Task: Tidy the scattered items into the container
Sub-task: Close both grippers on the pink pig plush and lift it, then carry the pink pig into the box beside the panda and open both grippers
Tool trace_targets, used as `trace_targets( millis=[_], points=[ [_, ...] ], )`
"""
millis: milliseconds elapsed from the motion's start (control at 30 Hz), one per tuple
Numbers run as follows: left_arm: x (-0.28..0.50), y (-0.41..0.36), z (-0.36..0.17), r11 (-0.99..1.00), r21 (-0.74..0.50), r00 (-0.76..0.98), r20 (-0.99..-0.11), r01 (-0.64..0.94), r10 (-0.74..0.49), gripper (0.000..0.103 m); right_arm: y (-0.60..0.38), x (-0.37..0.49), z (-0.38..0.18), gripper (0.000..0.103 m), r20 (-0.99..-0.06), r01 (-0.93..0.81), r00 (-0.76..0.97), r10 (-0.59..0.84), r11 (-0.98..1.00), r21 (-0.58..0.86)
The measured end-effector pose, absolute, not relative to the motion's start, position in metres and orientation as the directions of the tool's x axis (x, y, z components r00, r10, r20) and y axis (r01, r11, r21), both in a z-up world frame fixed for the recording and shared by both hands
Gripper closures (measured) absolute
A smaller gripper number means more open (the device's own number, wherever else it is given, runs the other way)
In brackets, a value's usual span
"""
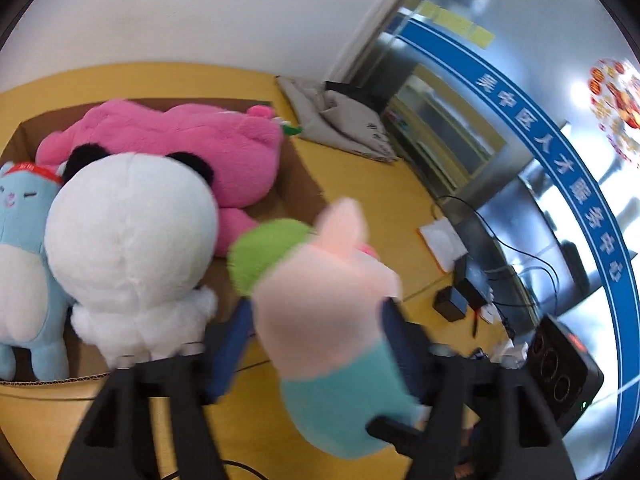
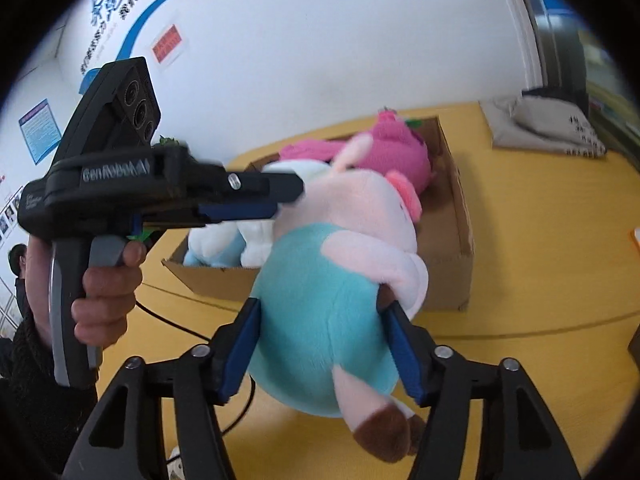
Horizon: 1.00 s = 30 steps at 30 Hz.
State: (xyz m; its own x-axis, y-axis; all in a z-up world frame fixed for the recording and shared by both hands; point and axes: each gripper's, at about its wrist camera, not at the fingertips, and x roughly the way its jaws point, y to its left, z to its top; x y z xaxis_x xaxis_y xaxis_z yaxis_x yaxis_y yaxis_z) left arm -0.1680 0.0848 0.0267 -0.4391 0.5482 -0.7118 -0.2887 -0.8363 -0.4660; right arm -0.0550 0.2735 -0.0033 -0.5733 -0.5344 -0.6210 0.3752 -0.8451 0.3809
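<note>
A pig plush (image 1: 320, 300) with a pink head and teal dress hangs in the air just in front of the cardboard box (image 1: 304, 184). My right gripper (image 2: 322, 306) is shut on its teal body (image 2: 320, 312), a blue pad pressing each side. My left gripper (image 1: 316, 306) stands wide, the blurred head between its fingers without a clear squeeze. From the right wrist, the left gripper (image 2: 288, 200) lies along the pig's head. The box (image 2: 460, 240) holds a pink plush (image 1: 192, 136), a panda (image 1: 132, 232) and a light blue plush (image 1: 24, 240).
The floor is yellow. A grey cushion (image 1: 340, 120) lies by the wall behind the box. Cables, black adapters (image 1: 452, 300) and a white pad (image 1: 440, 244) sit to the right near a glass partition. A person's hand (image 2: 108, 288) grips the left gripper's handle.
</note>
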Motion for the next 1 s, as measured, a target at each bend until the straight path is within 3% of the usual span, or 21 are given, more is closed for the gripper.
trace_targets(
  millis=[67,200,300,400,567,833,1000],
  points=[
    [-0.178,0.086,0.019,-0.836,-0.471,-0.424,-0.721,-0.281,0.548,0.02,0.275,-0.057,-0.012,0.032,-0.647,0.341,-0.569,-0.508,-0.861,0.376],
    [-0.188,0.1,0.0,-0.802,-0.513,-0.336,-0.73,-0.304,0.595,0.005,0.273,-0.066,-0.033,0.031,-0.704,0.314,-0.511,-0.494,-0.869,0.382],
    [-0.181,0.113,-0.009,-0.781,-0.526,-0.295,-0.729,-0.335,0.618,0.005,0.269,-0.068,-0.049,0.038,-0.734,0.319,-0.483,-0.477,-0.877,0.36],
    [-0.171,0.126,-0.011,-0.768,-0.509,-0.275,-0.732,-0.389,0.623,0.016,0.271,-0.063,-0.05,0.045,-0.717,0.327,-0.5,-0.486,-0.873,0.363],
    [-0.159,0.13,0.01,-0.76,-0.479,-0.304,-0.717,-0.439,0.627,0.026,0.275,-0.056,-0.04,0.049,-0.681,0.346,-0.533,-0.502,-0.864,0.366],
    [-0.196,0.12,0.095,-0.763,-0.414,-0.419,-0.656,-0.497,0.628,0.026,0.271,-0.103,0.03,0.049,-0.599,0.389,-0.612,-0.516,-0.856,0.34],
    [-0.273,0.114,0.096,-0.791,-0.425,-0.423,-0.679,-0.441,0.601,0.025,0.262,-0.176,0.04,0.049,-0.609,0.372,-0.605,-0.513,-0.858,0.354]
  ],
)
